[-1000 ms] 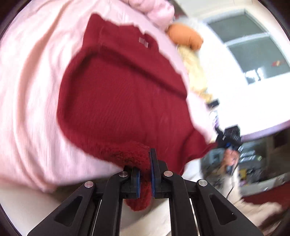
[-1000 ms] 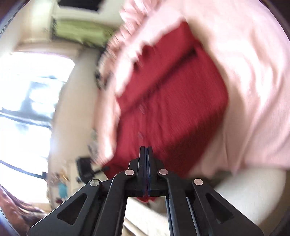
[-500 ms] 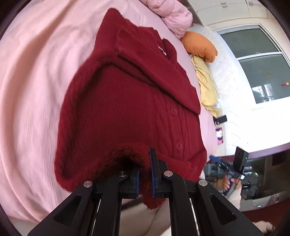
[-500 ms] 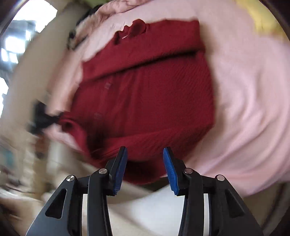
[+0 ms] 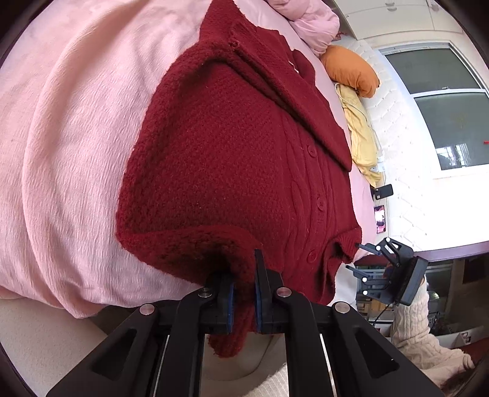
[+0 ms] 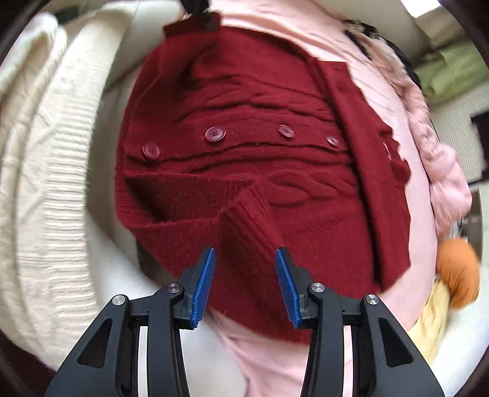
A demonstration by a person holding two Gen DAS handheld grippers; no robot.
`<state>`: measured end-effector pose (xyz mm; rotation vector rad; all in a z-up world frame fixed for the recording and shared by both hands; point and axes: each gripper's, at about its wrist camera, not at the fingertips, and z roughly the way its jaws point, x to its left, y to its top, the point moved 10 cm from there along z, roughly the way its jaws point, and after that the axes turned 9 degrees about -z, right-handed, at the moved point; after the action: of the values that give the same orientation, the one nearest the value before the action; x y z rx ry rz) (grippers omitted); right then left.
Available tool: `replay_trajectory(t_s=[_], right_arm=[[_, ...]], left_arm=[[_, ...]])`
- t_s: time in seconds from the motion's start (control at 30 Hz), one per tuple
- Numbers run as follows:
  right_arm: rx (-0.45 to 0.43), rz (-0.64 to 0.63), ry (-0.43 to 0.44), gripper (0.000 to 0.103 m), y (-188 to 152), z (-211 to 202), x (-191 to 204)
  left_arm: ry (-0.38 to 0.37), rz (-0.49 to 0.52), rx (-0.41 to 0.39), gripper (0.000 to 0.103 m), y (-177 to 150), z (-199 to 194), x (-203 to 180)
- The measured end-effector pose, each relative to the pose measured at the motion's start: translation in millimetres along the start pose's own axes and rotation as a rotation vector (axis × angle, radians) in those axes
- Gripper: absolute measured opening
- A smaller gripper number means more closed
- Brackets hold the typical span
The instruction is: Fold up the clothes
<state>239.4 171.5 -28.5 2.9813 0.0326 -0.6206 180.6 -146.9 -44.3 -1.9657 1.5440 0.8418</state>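
Observation:
A dark red knitted cardigan [image 5: 229, 152] lies button-side up on the pink bed sheet [image 5: 61, 152], with its far part folded over. My left gripper [image 5: 244, 268] is shut on the cardigan's near hem corner, and red knit bulges out below the pads. In the right wrist view the cardigan [image 6: 244, 171] fills the middle, its ribbed cuff [image 6: 247, 226] lying just ahead of my right gripper [image 6: 244, 259]. That gripper stands open, its blue pads pressing on nothing. The left wrist view also shows the right gripper [image 5: 354, 256] beside the cardigan's other hem corner.
An orange pillow [image 5: 351, 70], a yellow cloth [image 5: 360, 134] and a bunched pink duvet [image 5: 308, 21] lie at the bed's far end. A phone [image 5: 383, 192] sits at the bed's edge by the window wall. A person's cream knitted sleeve [image 5: 412, 329] holds the right gripper.
My right gripper let go of the cardigan, opened, rolled around and swung across its hem. My left gripper sank toward the bed, still shut on the hem corner.

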Motion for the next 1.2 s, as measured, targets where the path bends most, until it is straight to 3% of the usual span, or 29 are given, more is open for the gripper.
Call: replay_trajectory(t_s=[0.1,0.13,0.17,0.2,0.33,0.47,0.63,0.77,0.87,1.07,1.2], right_arm=[[0.034,-0.076,-0.026,0.043,7.1,29.0,-6.0],[0.055,-0.059,0.017,0.041,4.0,35.8,-6.0],[0.075,-0.039,0.067,0.012,0.4,41.7,-5.8],[0.066,0.014,0.126,0.007,-0.8,43.1,-7.4],[-0.085,0.279,0.194,0.007,-13.9,15.2,-37.8],[-0.348,0.68,0.249,0.007,-53.6,-41.4,-86.4],[-0.636,1.034,0.158,0.007,-112.6,-97.3,-127.6],[-0.698,1.176,0.054,0.007,-139.5,-102.1,-146.7],[-0.657,1.2,-0.026,0.007,-138.2,-88.4,-161.4],[-0.482,1.206,-0.158,0.007,-137.7,-51.7,-203.2],[-0.441,1.247,-0.217,0.007,-145.5,-35.5,-248.4]], left_arm=[[0.003,0.005,-0.005,0.008,-1.5,-4.6,3.8],[0.004,0.006,-0.006,0.008,-2.0,-6.2,5.0],[0.004,0.007,-0.01,0.008,-1.5,-7.6,5.3],[0.003,0.006,-0.015,0.008,-0.7,-8.9,5.2],[-0.03,-0.01,-0.047,0.008,6.8,-18.9,3.2],[-0.039,0.004,-0.071,0.009,20.1,-21.5,-5.4],[-0.056,-0.024,-0.106,0.009,47.3,-20.0,-10.9],[-0.092,-0.064,-0.159,0.009,78.7,-26.0,-16.8],[-0.075,-0.072,-0.201,0.008,102.2,-25.7,-22.2],[-0.064,-0.082,-0.256,0.008,149.0,-20.0,-35.1],[-0.059,-0.069,-0.295,0.009,193.8,-20.1,-49.5]])
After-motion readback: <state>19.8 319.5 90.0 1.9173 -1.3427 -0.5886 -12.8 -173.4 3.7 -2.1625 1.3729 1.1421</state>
